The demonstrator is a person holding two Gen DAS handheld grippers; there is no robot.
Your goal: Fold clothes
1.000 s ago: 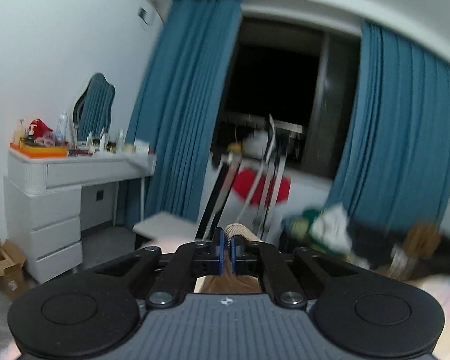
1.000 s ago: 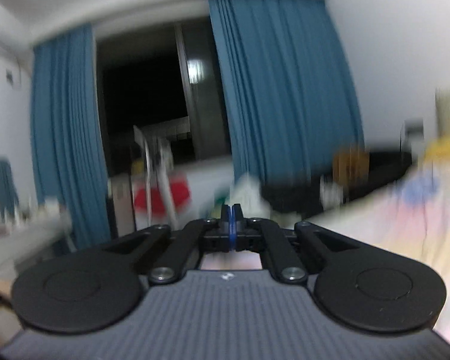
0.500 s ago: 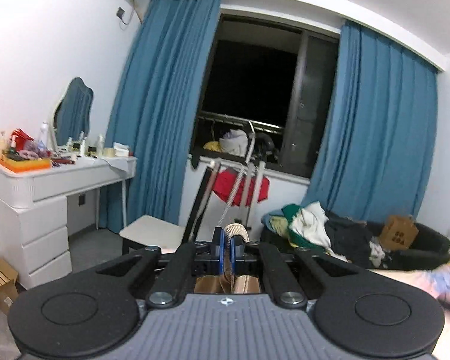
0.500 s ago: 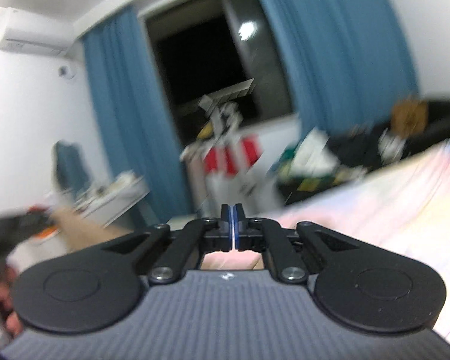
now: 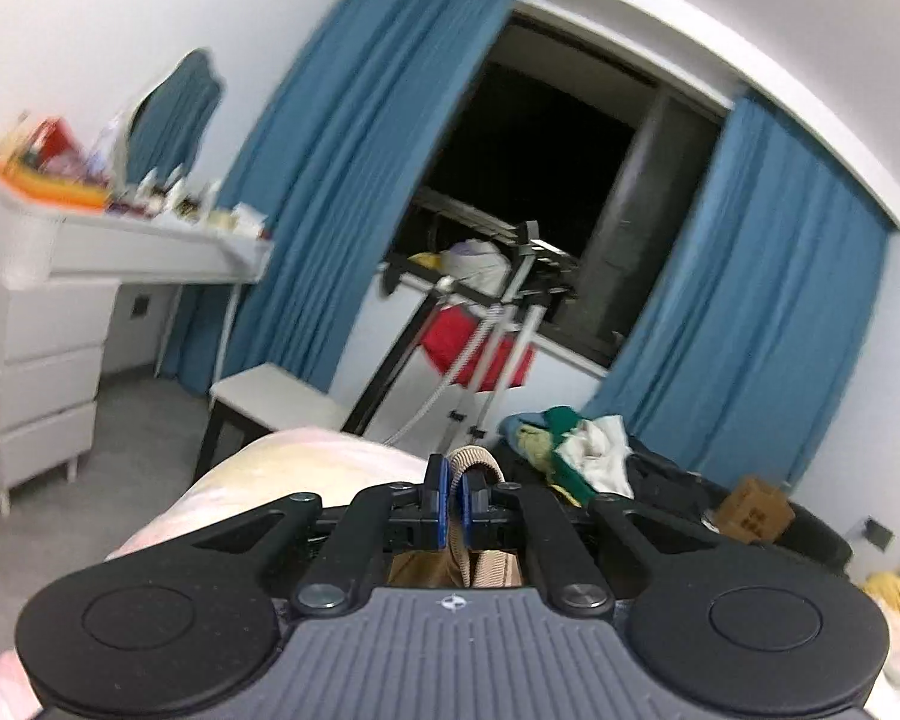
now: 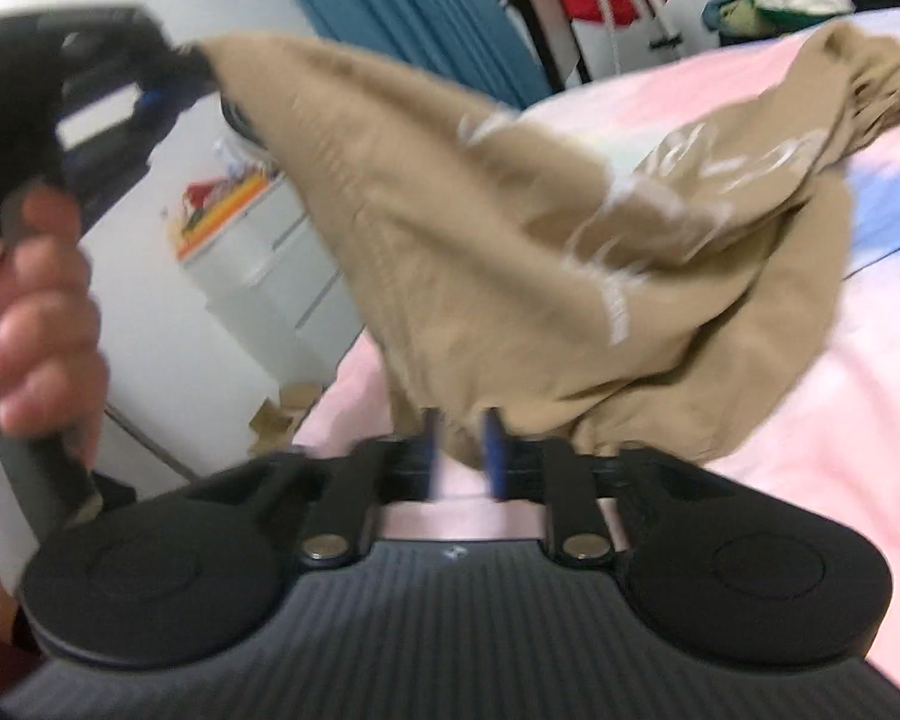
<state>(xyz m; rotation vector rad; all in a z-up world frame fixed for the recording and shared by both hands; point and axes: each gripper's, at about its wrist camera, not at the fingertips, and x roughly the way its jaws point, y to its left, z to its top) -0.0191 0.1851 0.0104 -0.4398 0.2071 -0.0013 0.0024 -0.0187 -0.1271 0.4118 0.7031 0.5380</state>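
- Pastel pink bed [image 6: 840, 408] as the landmark: broad, soft work surface, presumably chosen so a garment can be spread flat for folding.
- Tan garment [image 6: 510, 228] draped from beyond the bed's left edge down onto the bed; far end bunched toward the bed's far side, pale printed lettering showing on the crumpled middle. One corner lifted clear of the bed, likely to let the cloth hang out and straighten.
- Pile of clothes [image 5: 576, 450] past the bed's far edge, near the blue curtain [image 5: 750, 300]; seemingly the waiting stock.
- Left gripper [image 5: 452, 501]: pinched tight on a ribbed tan hem of the garment, held above the bed's left edge; hand [image 6: 36, 300] wrapped around its handle to keep that corner up.
- Right gripper [image 6: 463, 450]: low over the bed's near side, jaws opening, a hanging fold of the garment at or between the blue pads, not pressed; too blurred to be sure of contact. Likely lining up a second hold.
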